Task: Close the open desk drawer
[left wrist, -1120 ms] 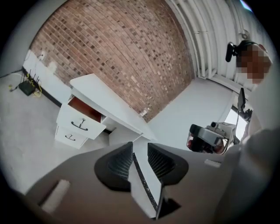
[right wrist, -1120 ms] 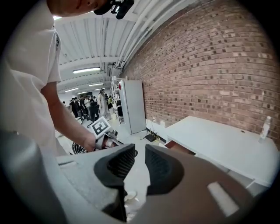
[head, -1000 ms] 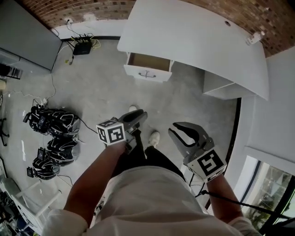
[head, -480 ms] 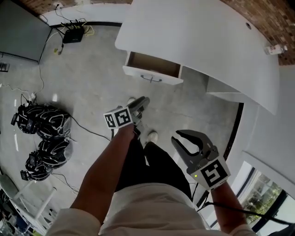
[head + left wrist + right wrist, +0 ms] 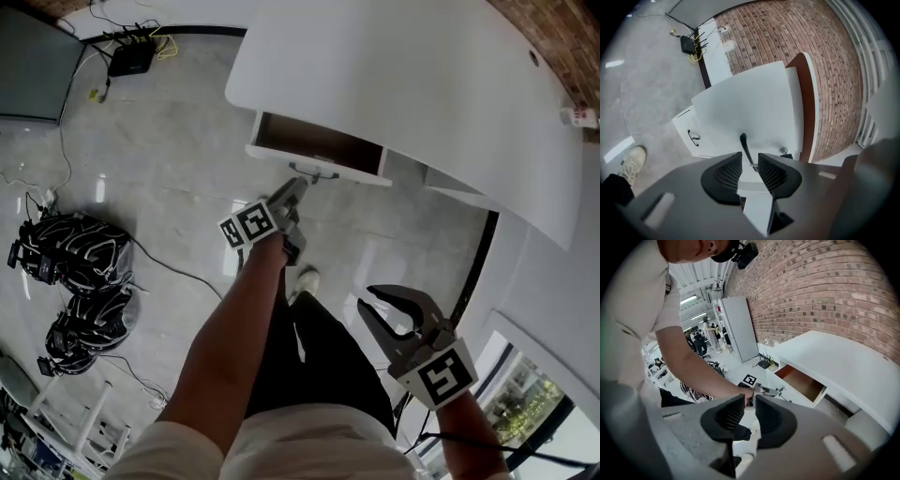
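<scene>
The white desk [image 5: 422,84] has one drawer [image 5: 314,142] pulled out, its brown inside showing in the head view and in the right gripper view [image 5: 804,383]. My left gripper [image 5: 298,186] is stretched out to the drawer's white front [image 5: 750,103]. Its jaws are nearly together, and the dark handle [image 5: 743,143] runs into the narrow gap between them [image 5: 750,166]. I cannot tell whether they touch it. My right gripper [image 5: 366,300] hangs low at my right side, away from the desk, jaws close together and empty [image 5: 750,411].
Black bundles of gear [image 5: 66,253] lie on the grey floor at the left, with cables running to a black box [image 5: 131,58] by the wall. My shoe [image 5: 305,279] stands just before the drawer. A second handle [image 5: 693,137] sits on a lower white front.
I have stepped closer to the desk. My left gripper has reached forward from near my body up to the drawer's handle. The right gripper has stayed low beside me.
</scene>
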